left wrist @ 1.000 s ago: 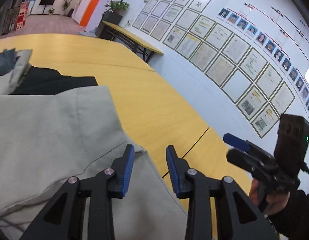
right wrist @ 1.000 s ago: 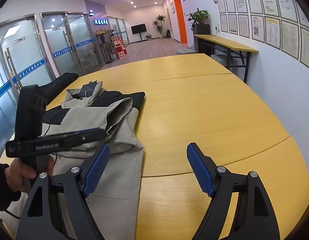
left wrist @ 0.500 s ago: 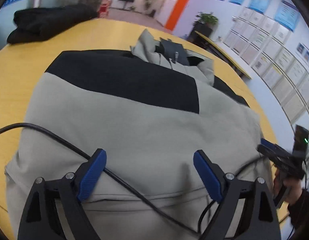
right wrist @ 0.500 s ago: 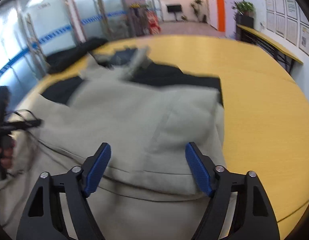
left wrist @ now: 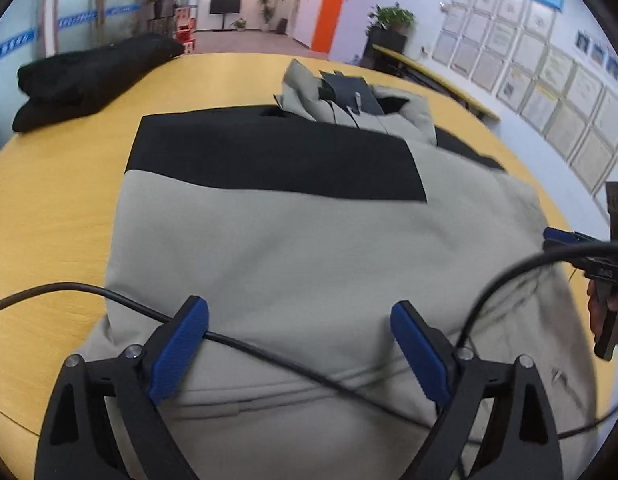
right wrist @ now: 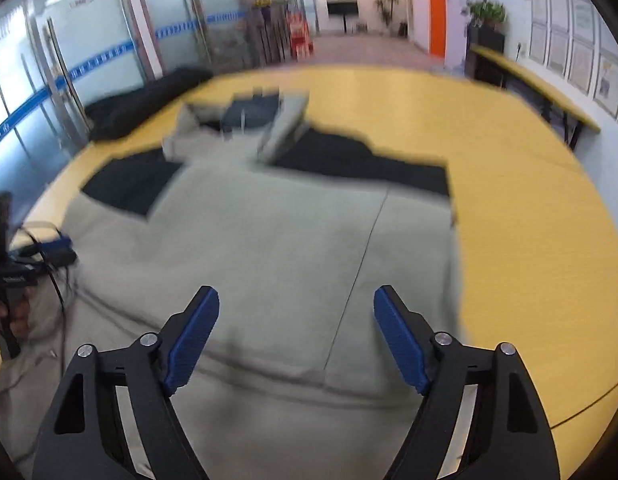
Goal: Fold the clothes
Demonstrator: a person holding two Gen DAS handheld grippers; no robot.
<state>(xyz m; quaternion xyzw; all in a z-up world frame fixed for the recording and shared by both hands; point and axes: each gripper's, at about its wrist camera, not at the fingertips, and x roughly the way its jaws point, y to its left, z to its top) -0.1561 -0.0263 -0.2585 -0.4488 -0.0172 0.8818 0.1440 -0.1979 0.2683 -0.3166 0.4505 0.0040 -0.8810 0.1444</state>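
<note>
We are hovering both tools over the grey-and-black jacket (left wrist: 309, 248), which is lying spread across the yellow tabletop (left wrist: 49, 208). The left tool (left wrist: 301, 344) is opening, its blue pads (left wrist: 177, 352) standing wide, nothing pinched between them, only the jacket's near hem below and a black cable (left wrist: 269, 356) trailing across the cloth under them. The right tool (right wrist: 297, 336) is opening too, its blue pads (right wrist: 401, 344) spread apart above the jacket's right half, and we are seeing no fabric caught in the gap. The jacket's collar (left wrist: 349, 100) is bunching at the far side. A dark garment (left wrist: 89, 76) is sitting on the tabletop at the far left, well apart from the jacket.
</note>
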